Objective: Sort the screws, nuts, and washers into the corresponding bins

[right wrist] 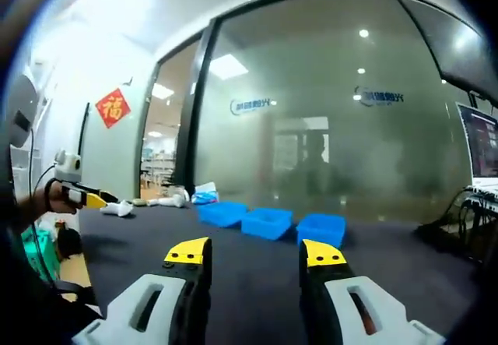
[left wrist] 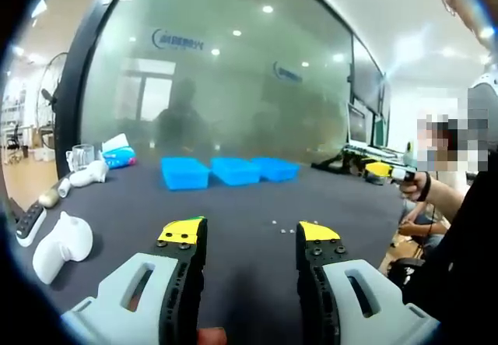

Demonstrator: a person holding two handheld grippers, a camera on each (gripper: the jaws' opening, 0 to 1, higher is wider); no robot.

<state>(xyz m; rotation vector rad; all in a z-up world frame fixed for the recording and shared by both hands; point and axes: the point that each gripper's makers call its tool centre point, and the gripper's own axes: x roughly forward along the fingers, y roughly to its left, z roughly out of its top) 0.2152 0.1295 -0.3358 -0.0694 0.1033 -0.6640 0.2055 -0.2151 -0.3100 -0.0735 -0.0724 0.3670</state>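
Both claws wide open, nothing grabbed.
Your left gripper [left wrist: 251, 240] is nearer: hardware bits [left wrist: 283, 227] lie just ahead, blue bins [left wrist: 229, 170] beyond.

- left gripper view sits low over the dark table [left wrist: 233, 205], looking along its surface at the frosted glass wall [left wrist: 233, 72], bins far off
- right gripper view: same low angle, same direction
- both catch the three blue bins [left wrist: 227, 170] [right wrist: 268, 223] and the wall

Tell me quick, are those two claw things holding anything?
Left gripper: open, holding nothing.
Right gripper: open, holding nothing.
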